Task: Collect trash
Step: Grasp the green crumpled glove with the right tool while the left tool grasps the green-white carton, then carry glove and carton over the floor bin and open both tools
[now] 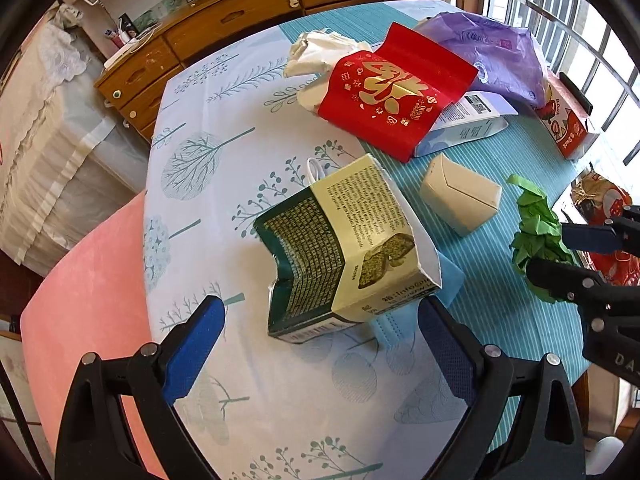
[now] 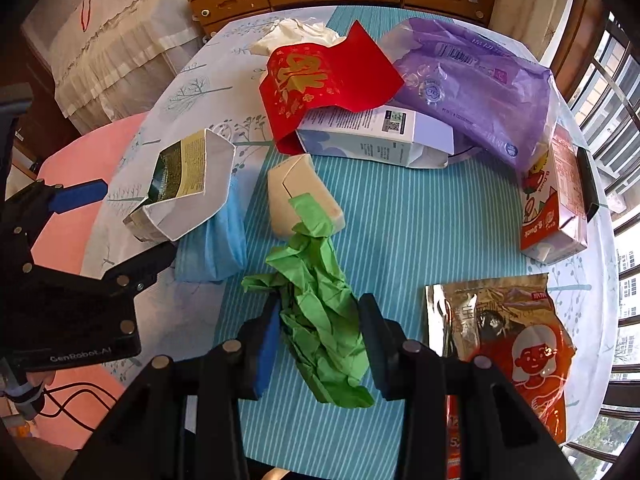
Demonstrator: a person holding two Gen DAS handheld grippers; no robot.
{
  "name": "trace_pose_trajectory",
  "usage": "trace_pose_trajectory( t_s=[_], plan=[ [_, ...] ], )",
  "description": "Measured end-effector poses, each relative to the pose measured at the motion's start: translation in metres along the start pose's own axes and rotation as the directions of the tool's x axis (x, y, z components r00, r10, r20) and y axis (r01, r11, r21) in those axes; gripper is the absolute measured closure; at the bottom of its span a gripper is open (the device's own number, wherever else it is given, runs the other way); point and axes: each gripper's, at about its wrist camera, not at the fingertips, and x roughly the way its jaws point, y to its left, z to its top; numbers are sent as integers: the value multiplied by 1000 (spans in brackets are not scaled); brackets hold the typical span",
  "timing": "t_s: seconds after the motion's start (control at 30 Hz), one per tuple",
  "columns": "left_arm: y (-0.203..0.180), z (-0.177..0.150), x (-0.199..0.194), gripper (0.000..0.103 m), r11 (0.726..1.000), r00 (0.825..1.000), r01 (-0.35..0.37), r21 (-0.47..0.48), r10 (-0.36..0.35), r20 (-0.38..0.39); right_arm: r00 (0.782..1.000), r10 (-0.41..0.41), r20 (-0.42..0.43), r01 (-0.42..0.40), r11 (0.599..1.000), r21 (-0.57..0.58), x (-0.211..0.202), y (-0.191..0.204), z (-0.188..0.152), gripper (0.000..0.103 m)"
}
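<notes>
Left wrist view: the left gripper is nearest, its blue pads standing wide apart and gripping nothing. Between them, partly over a blue face mask, lies the crushed green-and-cream carton, set well in from the tabletop's near-left edge. Risk: the carton is open and already dented; a squeeze across its hollow body could collapse it further or let it slide off the mask. The mask may also be dragged along with it.

Right wrist view: the right gripper is nearest, its jaws drawn in against crumpled green paper and apparently clamped on it, near the tabletop's near edge. The paper's upper end lies over a beige wedge-shaped box. Risk: the loose wad is held only at its lower part; it could tear, unfold or slip free on lifting, and its trailing end may nudge the beige box. A foil snack packet lies just beside the right jaw and could be brushed. The two grippers work near each other over the tablecloth; crossing paths invites a collision.
</notes>
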Motion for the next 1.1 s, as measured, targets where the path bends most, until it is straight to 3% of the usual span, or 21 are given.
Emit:
trace_pose_trajectory(
  t_s=[0.13,0.17,0.23,0.3,0.43,0.67,1.1],
  plan=[
    [-3,5,7,9,1000,1000,5,23,-5,-1,1000,0,-1,0,1000,13,0,0,-1,64],
    [-3,7,9,16,999,1000,12,31,-12,-5,1000,-1,0,1,1000,16,1,0,-2,64],
    [-4,9,13,42,998,999,41,39,-40,-25,1000,-3,2,3,1000,20,1,-1,-1,64],
    [-2,12,18,59,996,995,82,25,-80,-58,1000,-4,7,4,1000,23,-1,-2,-1,64],
    [6,15,17,77,993,992,116,-27,-117,-50,1000,-2,17,1,1000,30,-7,-6,-3,64],
    [9,19,-11,80,989,992,124,-79,-124,4,999,24,46,-25,1000,13,-24,-6,-2,64],
    [-22,-9,-126,80,981,983,90,-169,-60,175,977,106,184,-79,986,-149,-107,1,-6,65]
  ],
)
